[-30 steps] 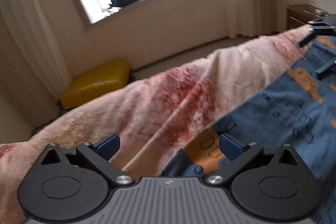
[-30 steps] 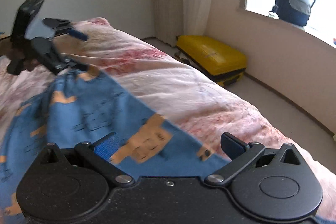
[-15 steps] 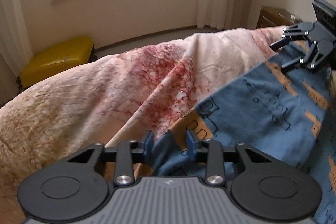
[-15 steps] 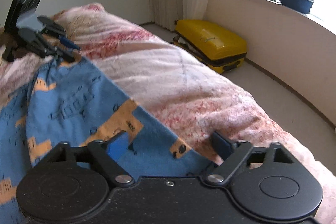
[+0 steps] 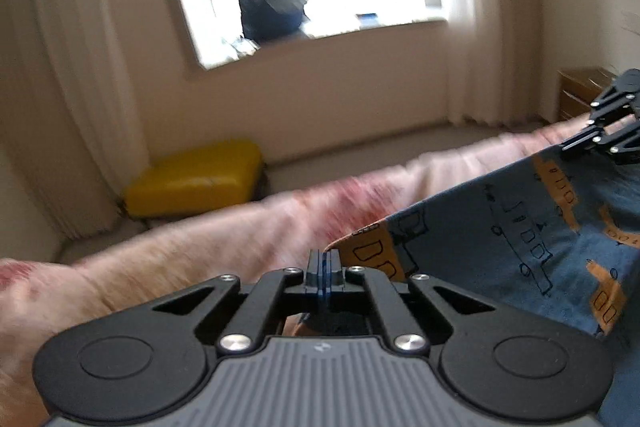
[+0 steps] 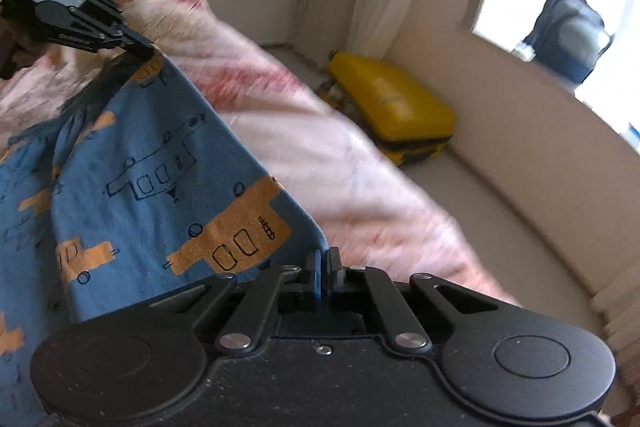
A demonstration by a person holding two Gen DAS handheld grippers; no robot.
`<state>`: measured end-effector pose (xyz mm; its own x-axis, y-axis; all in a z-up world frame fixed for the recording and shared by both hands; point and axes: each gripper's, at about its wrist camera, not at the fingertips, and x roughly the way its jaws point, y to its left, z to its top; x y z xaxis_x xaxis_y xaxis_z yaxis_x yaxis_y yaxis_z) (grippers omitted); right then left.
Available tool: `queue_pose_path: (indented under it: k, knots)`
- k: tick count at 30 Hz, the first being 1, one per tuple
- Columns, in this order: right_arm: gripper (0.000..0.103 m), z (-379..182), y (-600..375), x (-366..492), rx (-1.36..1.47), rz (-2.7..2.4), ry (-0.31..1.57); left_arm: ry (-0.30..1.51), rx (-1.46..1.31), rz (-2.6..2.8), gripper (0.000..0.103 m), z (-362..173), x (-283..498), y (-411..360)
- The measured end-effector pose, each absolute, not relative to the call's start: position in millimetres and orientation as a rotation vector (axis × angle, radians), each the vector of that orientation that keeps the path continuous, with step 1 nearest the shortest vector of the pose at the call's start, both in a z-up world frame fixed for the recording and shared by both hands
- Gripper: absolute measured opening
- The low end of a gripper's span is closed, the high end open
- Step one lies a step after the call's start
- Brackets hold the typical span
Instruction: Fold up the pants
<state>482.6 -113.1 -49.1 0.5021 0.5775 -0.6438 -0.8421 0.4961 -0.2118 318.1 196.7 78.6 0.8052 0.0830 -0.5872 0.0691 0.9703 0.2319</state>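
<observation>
One pair of blue cotton pants (image 6: pixel 132 163) with orange vehicle prints stretches taut between two clenched grippers, left gripper (image 5: pixel 323 261) and right gripper (image 6: pixel 323 263), each pinching a corner

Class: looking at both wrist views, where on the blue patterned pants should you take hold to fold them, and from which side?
Grip the pants at the two corners of the edge facing the window, coming from across the garment. That edge runs straight; left gripper and right gripper pinch there already.
</observation>
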Motion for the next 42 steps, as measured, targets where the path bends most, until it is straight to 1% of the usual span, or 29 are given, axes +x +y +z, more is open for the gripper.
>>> queue_pose_path:
  k: [2,5,7,9,11,13,17,19,23,27,30,36,42]
  knots:
    - [0.001,-36.9,-108.5,484.4,-0.543,0.854,0.465,0.601,0.259,0.054,0.0,81.8,326.0,196.3]
    - [0.001,-29.3,-95.3,495.9,-0.528,0.767,0.383,0.659,0.245,0.12,0.0,66.8,355.9,197.0]
    - [0.001,-37.6,-82.8,510.3,-0.523,0.732,0.401,0.71,0.281,0.139,0.0,47.5,372.5,195.1]
    - [0.001,-58.5,-66.2,526.7,-0.557,0.691,0.455,0.754,0.312,0.143,0.0,25.5,385.6,193.4]
    - [0.001,-78.0,-55.2,536.2,-0.586,0.666,0.501,0.77,0.311,0.146,0.0,17.4,388.2,192.9]
    - [0.001,-83.3,-53.0,535.8,-0.573,0.653,0.495,0.76,0.298,0.138,0.0,20.7,386.5,194.9]
    - [0.001,-70.5,-64.5,524.0,-0.544,0.661,0.448,0.684,0.239,0.1,0.0,39.1,366.4,204.5]
    - [0.001,-59.7,-71.8,508.2,-0.536,0.668,0.405,0.629,0.228,0.074,0.0,45.1,355.2,204.3]
    - [0.001,-38.5,-96.4,465.7,-0.519,0.682,0.298,0.523,0.292,0.035,0.0,58.0,322.4,198.8]
    - [0.001,-24.7,-120.3,417.9,-0.517,0.695,0.213,0.403,0.442,-0.011,0.0,71.2,276.3,178.4]
    - [0.001,-16.7,-137.5,379.6,-0.501,0.701,0.174,0.356,0.521,-0.054,0.0,75.2,241.5,163.7]
    - [0.001,-14.7,-164.9,304.3,-0.495,0.703,0.143,0.309,0.642,-0.133,0.0,62.5,187.3,146.8]
    - [0.001,-28.5,-174.8,248.4,-0.512,0.703,0.173,0.364,0.704,-0.253,0.0,19.6,159.1,134.7]
